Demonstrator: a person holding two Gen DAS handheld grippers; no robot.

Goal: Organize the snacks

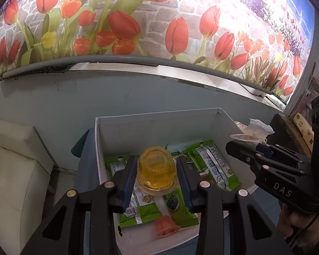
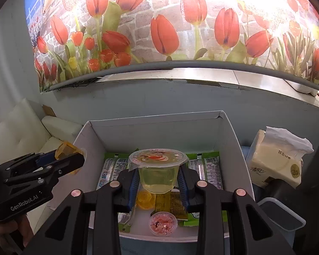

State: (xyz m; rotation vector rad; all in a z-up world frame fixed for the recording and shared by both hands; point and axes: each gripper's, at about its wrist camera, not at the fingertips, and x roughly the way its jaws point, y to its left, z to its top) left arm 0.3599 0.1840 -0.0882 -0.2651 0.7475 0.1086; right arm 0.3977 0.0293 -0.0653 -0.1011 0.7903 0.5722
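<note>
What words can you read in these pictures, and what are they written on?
"DAS": on the right gripper, on its black body.
"GenRobot.AI": on the left gripper, on its black body.
Tissue pack: Chinese characters, too blurred to read.
Green snack packets in the white box: print too small to read.
Jelly cup lid: cartoon picture; its rim text is unreadable.

- In front of me a tulip mural [image 2: 180, 27] of red flowers over painted stonework fills the upper wall, washed out by bright light at the right.
- Below it runs a grey ledge [image 2: 159, 68], then a plain pale blue-grey wall [image 1: 74, 106].
- A cream sofa [image 1: 12, 165] sits at my left.
</note>
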